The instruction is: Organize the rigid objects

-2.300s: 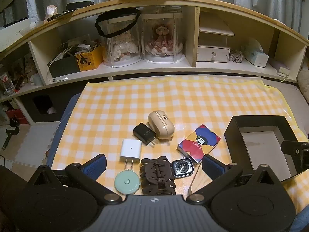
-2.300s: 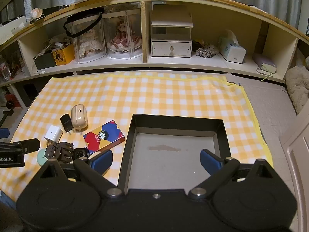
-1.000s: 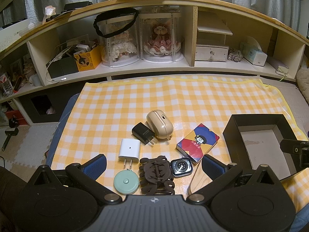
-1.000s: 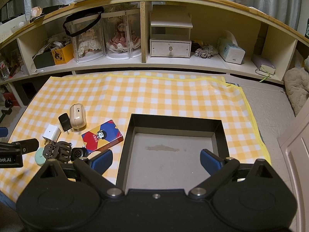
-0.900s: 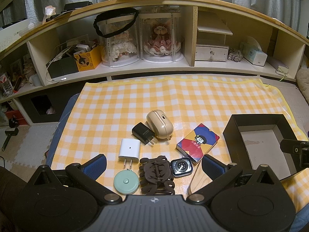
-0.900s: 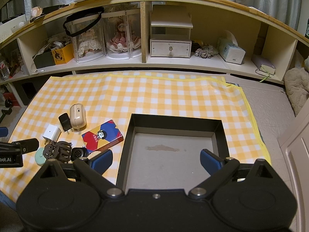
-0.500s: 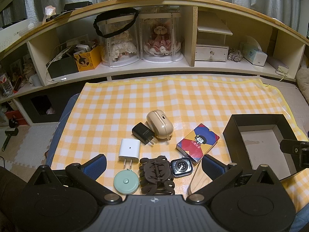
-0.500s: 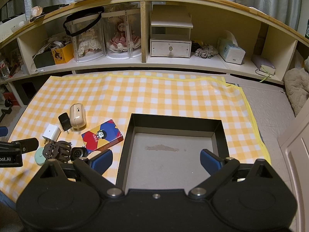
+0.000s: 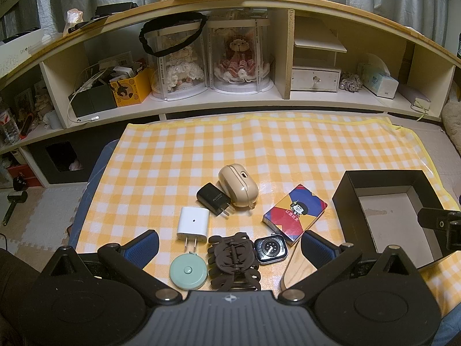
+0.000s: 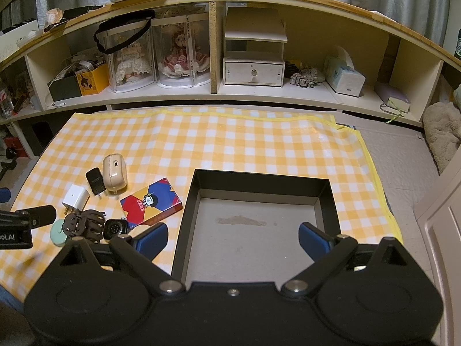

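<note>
Your left gripper [image 9: 229, 245] hangs low over the near edge of the worktop [image 9: 259, 144] with its blue-padded fingers [image 9: 144, 243] spread wide and nothing between them. Directly under that gap lie a round mint-green tape measure [image 9: 188, 271], a brown claw hair clip [image 9: 234, 261] and a smartwatch face [image 9: 270, 249], the clip touching the watch. A pale wooden piece [image 9: 296, 271] shows just beside your right-hand finger; what it is cannot be told.

Your right gripper [image 10: 232, 238] is also wide apart and holds nothing. It hovers over the near half of the open black box [image 10: 259, 180], whose grey floor carries only a faint stain.

A little farther out, a white charger plug [image 9: 193, 223] lies with its prongs toward the tape measure. Beyond it a black charger plug [image 9: 213, 199] sits just beside a beige earbud case [image 9: 237, 189]. To their right a red, blue and yellow card box [image 9: 295, 212] rests between the small things and the black box, touching neither the earbud case nor the box.

All of this sits on a yellow-and-white checked cloth [image 10: 230, 138]. Past its far edge runs a low shelf [image 10: 213, 0] holding two dolls in clear cases [image 10: 155, 57], a small white drawer unit [image 10: 253, 69] and a tissue box [image 10: 344, 77].
</note>
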Demonstrator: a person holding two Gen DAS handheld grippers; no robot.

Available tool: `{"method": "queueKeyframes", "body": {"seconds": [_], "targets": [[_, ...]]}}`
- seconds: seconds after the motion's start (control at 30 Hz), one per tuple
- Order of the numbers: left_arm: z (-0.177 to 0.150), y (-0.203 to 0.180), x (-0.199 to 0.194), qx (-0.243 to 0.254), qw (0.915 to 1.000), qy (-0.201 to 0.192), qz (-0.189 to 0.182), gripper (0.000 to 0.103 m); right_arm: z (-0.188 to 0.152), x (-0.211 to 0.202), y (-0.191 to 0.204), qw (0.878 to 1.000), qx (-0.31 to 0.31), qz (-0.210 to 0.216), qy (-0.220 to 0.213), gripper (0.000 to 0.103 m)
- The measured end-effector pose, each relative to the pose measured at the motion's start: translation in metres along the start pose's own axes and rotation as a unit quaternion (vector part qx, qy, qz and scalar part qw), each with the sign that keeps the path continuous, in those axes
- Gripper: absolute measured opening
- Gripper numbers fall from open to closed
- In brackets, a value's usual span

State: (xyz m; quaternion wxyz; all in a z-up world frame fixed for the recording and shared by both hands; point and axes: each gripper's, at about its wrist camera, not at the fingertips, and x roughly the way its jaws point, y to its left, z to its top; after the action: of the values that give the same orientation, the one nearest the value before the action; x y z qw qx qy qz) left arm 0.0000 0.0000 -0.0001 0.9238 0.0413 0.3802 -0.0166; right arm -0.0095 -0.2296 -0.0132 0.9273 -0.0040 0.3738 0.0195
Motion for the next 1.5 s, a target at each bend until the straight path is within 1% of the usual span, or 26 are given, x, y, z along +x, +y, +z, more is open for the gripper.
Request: {"method": "queueKeyframes", "body": {"seconds": [0.47,0.6,1.2,1.23,1.5], "targets": [[0.0,-0.0001,0.0,0.0,1.0,0.0,0.0,0.103,-0.0003,-0.0031,0.0053,1.0,-0.001,-0.001,0.0,0.099],[0.0001,0.0001,-0.0001,0.0,1.0,0.0,0.0,0.103,-0.0004,0.001,0.0,1.0,-0.001,-0.001,0.0,0.099],[0.0,0.0,0.0,0.0,1.0,0.0,0.0,0.103,0.0003,0.001,0.0041,1.0,-0.002,-0.002,0.0,0.099],[0.0,0.0,0.0,0.0,1.0,0.0,0.0,0.103,-0.0001,0.0003,-0.001,1.0,-0.002,-0.002,0.0,0.099],[0.0,-0.0001,0.0,0.0,1.0,0.0,0.001,0.103,0.0,0.0008,-0.0008,1.0,-0.002,-0.002,0.0,0.099]]}}
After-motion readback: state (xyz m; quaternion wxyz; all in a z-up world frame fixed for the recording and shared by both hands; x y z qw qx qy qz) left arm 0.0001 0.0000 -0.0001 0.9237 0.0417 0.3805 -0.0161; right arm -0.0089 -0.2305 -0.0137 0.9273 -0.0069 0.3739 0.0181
